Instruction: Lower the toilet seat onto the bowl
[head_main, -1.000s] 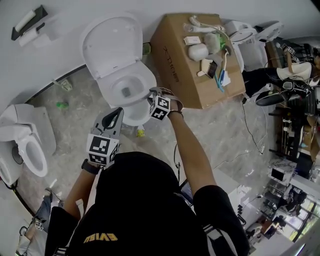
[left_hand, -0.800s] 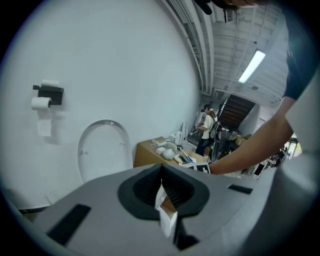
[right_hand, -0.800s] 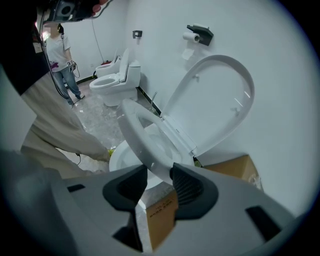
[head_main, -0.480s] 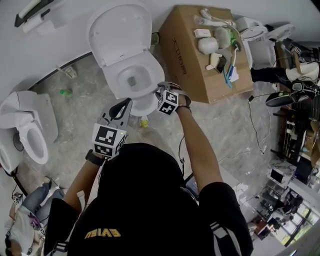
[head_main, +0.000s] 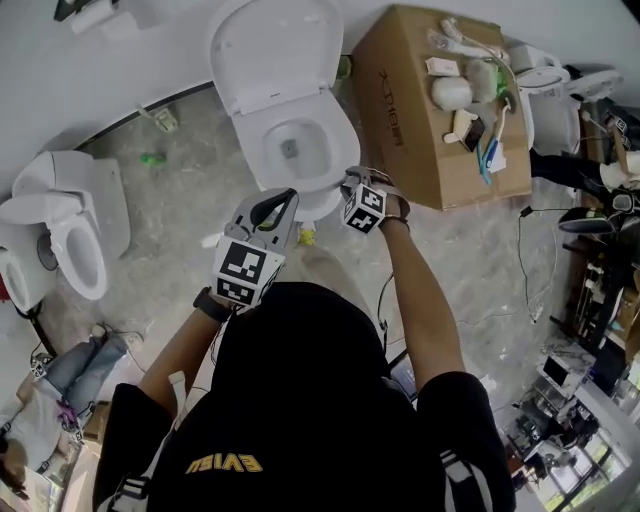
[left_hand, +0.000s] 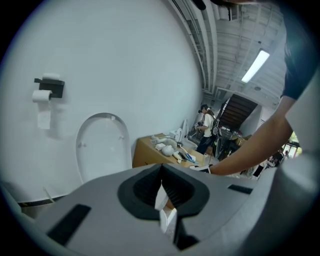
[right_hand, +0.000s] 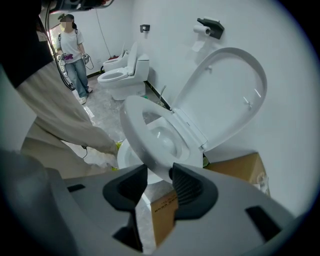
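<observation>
The right gripper has its jaws clamped on the near rim of the toilet seat, one pad on each face of the ring. That pinch looks chosen so the seat can be let down under control rather than dropped. The seat hangs tilted: hinged at the far end, its near edge raised off the bowl, so it is not yet down. Behind it the lid stands open against the wall, out of the seat's path.

The left gripper has its jaws together with nothing between them. It sits just left of the bowl's near end in the head view, pointing toward the lid, and seems only to be waiting, since one grip is enough for a light hinged ring.

A cardboard box stands just right of the toilet and serves as a stand for small bathroom items, which are too small to count.

Counted:
- two grippers
- one seat and one lid on the task's toilet
- one box
- two toilet roll holders on the wall in the right gripper view, the nearer above the lid
- one second toilet further along the wall, with more white toilets at the head view's edges whose number I cannot tell
- one bystander standing far left
</observation>
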